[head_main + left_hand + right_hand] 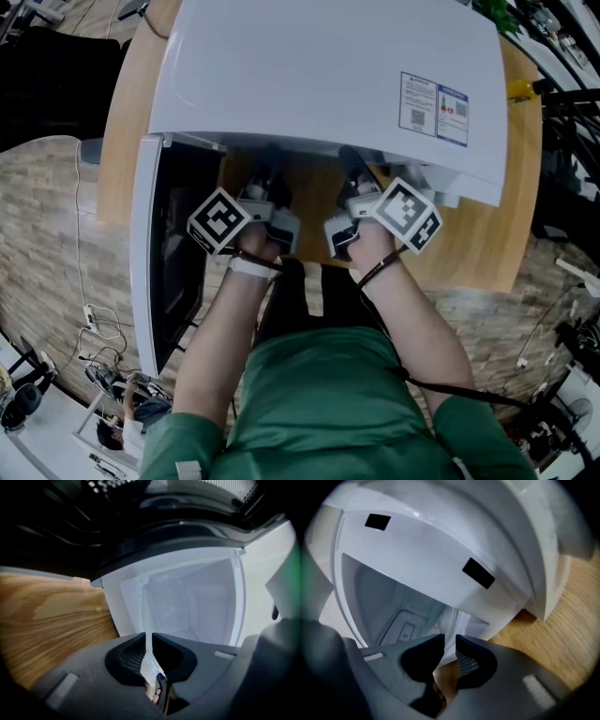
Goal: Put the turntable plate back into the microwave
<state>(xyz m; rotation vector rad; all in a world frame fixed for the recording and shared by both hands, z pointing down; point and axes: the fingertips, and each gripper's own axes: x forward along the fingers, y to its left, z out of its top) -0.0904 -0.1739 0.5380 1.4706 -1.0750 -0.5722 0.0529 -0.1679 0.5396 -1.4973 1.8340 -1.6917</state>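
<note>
The glass turntable plate (147, 620) is clear and hard to see; its thin rim runs up between the jaws of my left gripper (146, 638), which is shut on it in front of the white cavity (213, 597). In the right gripper view the plate's rim (453, 619) shows just past my right gripper (450, 641), whose jaws stand a little apart and do not press on it. From the head view both grippers, left (265, 176) and right (354, 171), reach under the white microwave's (319, 75) top edge, which hides their fingertips and the plate.
The microwave door (150, 272) stands swung open at the left, close beside my left arm. The microwave sits on a wooden table (473, 248). Cables and gear (103, 375) lie on the floor at the lower left.
</note>
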